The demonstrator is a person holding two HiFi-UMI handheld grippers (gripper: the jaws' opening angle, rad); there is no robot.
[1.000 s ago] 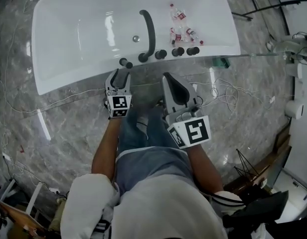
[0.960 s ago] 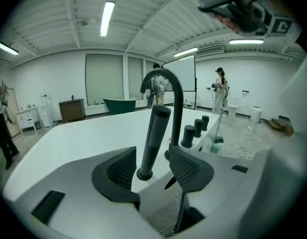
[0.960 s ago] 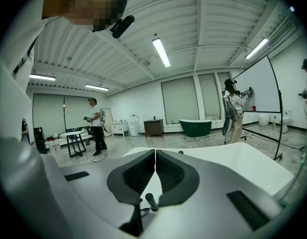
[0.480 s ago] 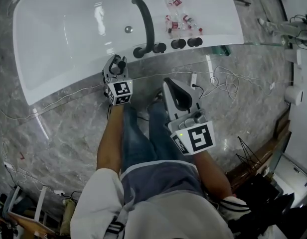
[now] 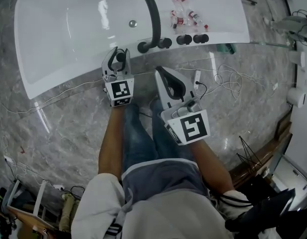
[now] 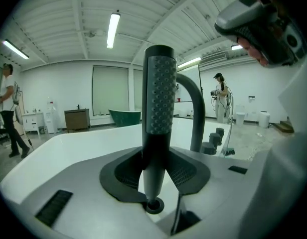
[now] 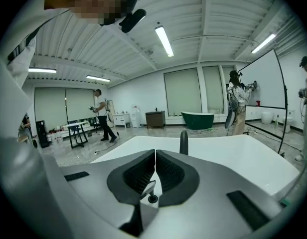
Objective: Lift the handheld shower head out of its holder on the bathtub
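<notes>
Closing around the upright shower head (image 6: 160, 98), the fingers of your left gripper (image 5: 119, 56) have it between them; your right gripper (image 5: 159, 73) has its fingers together, empty.

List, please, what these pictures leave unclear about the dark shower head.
- The holder: hidden behind the left gripper, whose jaws are closing round the dark textured shower head, in its own view.
- Head view: that gripper covers most of the shower head.
- Whether the pads touch it: unclear.

Grey marble floor (image 5: 64, 133) carries loose cables (image 5: 232, 86). White ribbed ceiling (image 7: 218, 14) holds tube lights (image 7: 164, 40). Large windows (image 7: 182, 91) back a green tub (image 7: 197, 120) and brown cabinet (image 7: 155, 118).
</notes>
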